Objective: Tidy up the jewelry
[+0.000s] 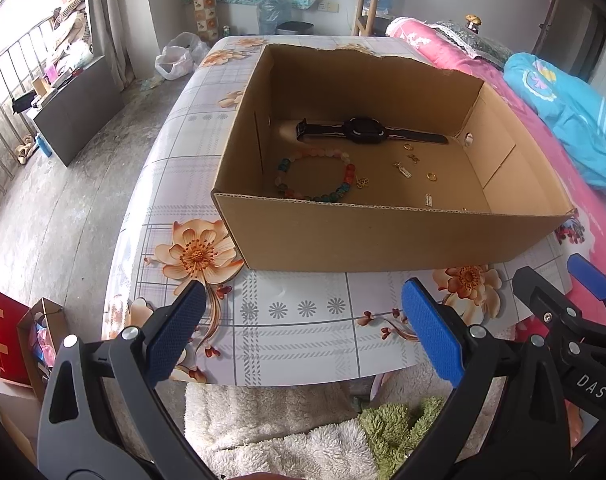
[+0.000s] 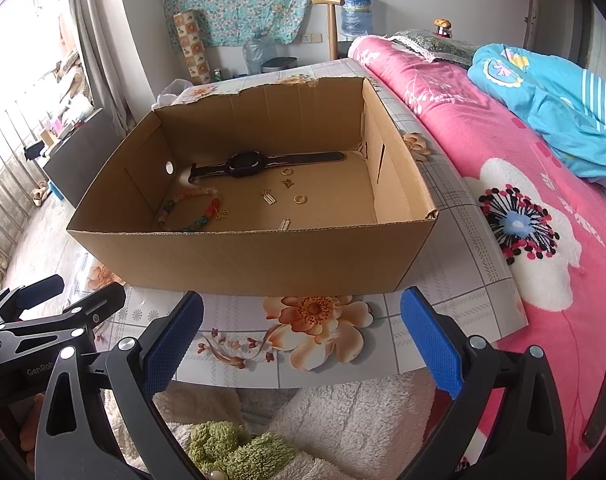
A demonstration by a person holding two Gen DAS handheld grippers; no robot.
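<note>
An open cardboard box [image 1: 383,236] [image 2: 231,260] stands on the flowered table. Inside lie a black watch [image 1: 365,130] [image 2: 243,164], a coloured bead bracelet [image 1: 315,178] [image 2: 191,212], gold rings [image 1: 431,177] [image 2: 300,199] and several small charms [image 1: 403,170] [image 2: 269,197]. My left gripper [image 1: 303,332] is open and empty, hovering over the table's near edge in front of the box. My right gripper [image 2: 303,340] is open and empty beside it, also short of the box; it shows at the right of the left wrist view [image 1: 559,280].
A bed with a pink quilt [image 2: 543,200] and blue blanket [image 2: 551,96] runs along the right of the table. White and green fluffy fabric [image 2: 343,420] lies below the near edge. Floor, a dark board [image 1: 79,116] and bags [image 1: 11,332] are at left.
</note>
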